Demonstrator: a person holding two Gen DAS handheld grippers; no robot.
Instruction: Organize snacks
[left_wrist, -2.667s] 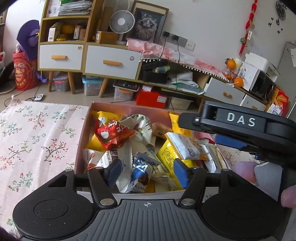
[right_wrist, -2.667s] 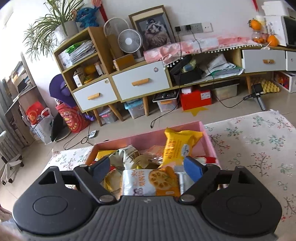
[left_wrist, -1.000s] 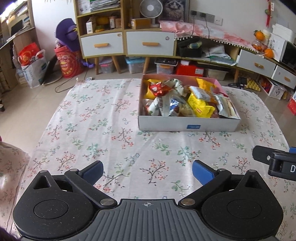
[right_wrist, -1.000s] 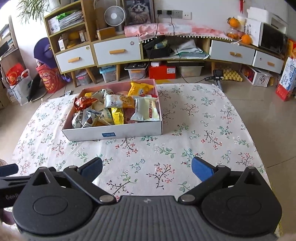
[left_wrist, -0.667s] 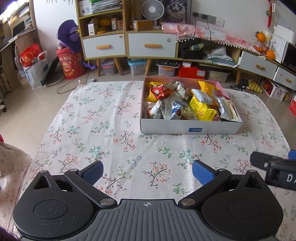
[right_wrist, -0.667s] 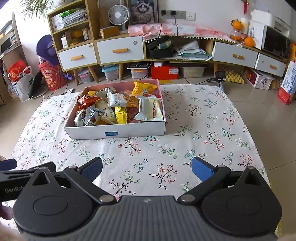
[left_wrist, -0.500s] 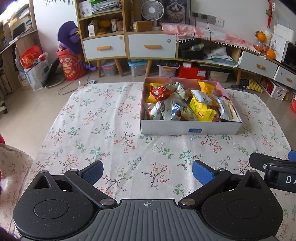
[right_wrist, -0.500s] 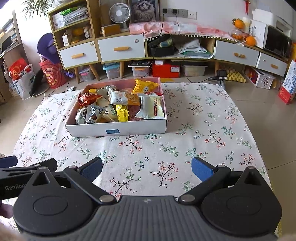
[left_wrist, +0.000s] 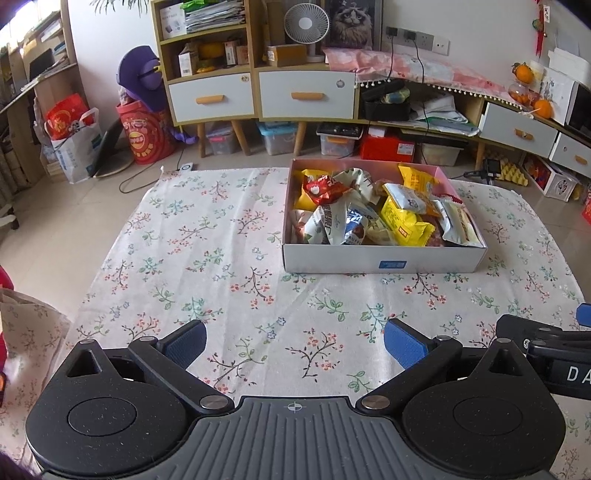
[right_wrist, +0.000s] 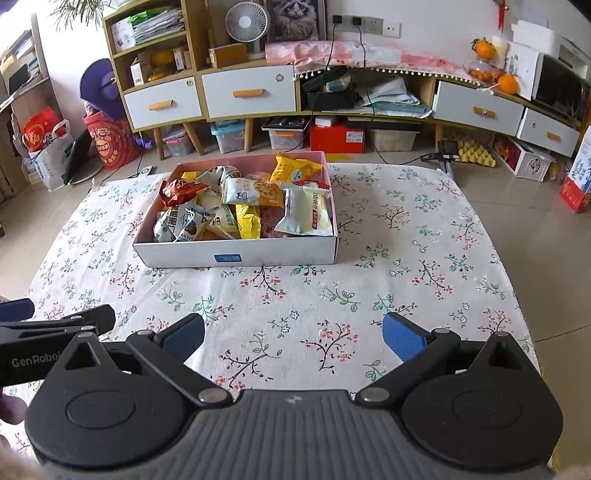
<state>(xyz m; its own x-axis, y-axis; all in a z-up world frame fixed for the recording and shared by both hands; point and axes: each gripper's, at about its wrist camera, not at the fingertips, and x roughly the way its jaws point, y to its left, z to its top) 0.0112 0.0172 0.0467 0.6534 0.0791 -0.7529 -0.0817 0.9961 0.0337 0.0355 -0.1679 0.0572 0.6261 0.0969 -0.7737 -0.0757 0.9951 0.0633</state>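
A shallow cardboard box (left_wrist: 384, 258), white outside and pink inside, sits on the floral cloth (left_wrist: 207, 243), heaped with crinkled foil snack packets (right_wrist: 243, 210). Both the left gripper (left_wrist: 294, 339) and the right gripper (right_wrist: 293, 334) hang near the cloth's front edge, well apart from the box, blue pads spread wide and empty, with much bare cloth between.

– How does the left gripper (left_wrist: 293, 339) stand?
– Its two blue fingertips are wide apart and hold nothing.
– And the right gripper (right_wrist: 293, 336)?
– The same: jaws spread, nothing between them. It is level with the left one, side by side, both pointing forward.
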